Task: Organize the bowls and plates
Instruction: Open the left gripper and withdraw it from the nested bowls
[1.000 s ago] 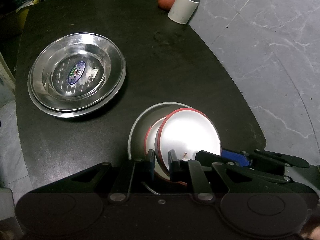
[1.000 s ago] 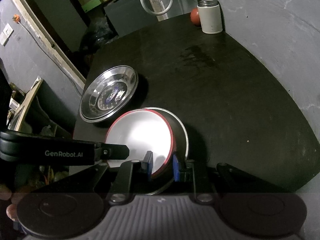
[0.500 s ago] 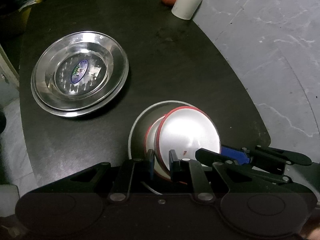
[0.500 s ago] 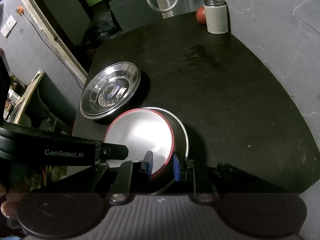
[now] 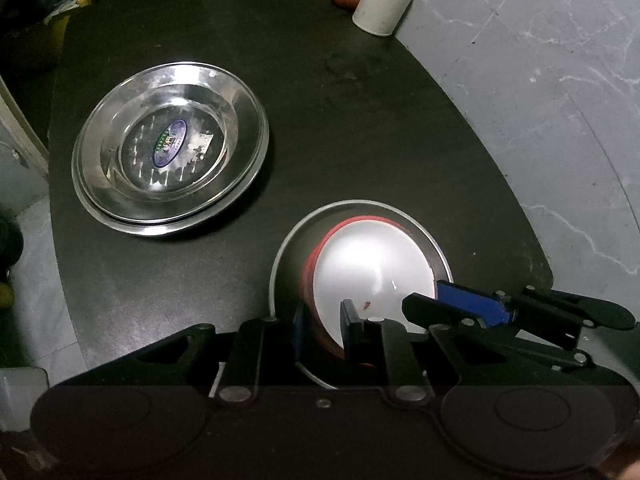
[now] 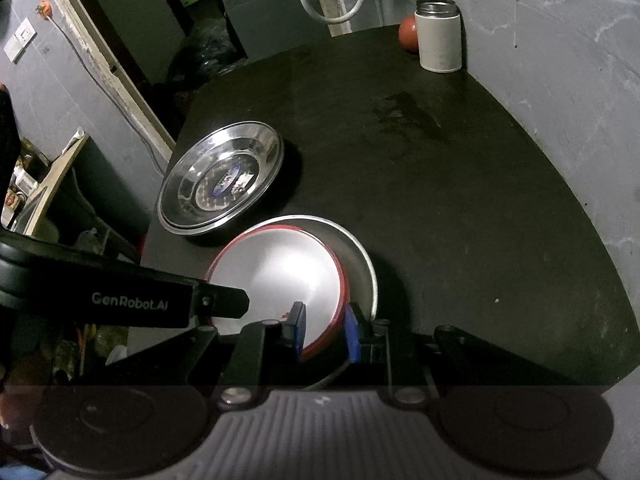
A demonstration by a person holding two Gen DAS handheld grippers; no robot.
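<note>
At near table edge, both grippers, left and right, are pinching the red-rimmed bowl rim; uneven release risks tipping it in the steel bowl.

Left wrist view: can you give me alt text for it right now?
The left gripper clamps the near rim of a red-rimmed white bowl nested in a steel pan, with the right gripper at the bowl's right edge. Stacked steel plates sit left on the black table.
</note>
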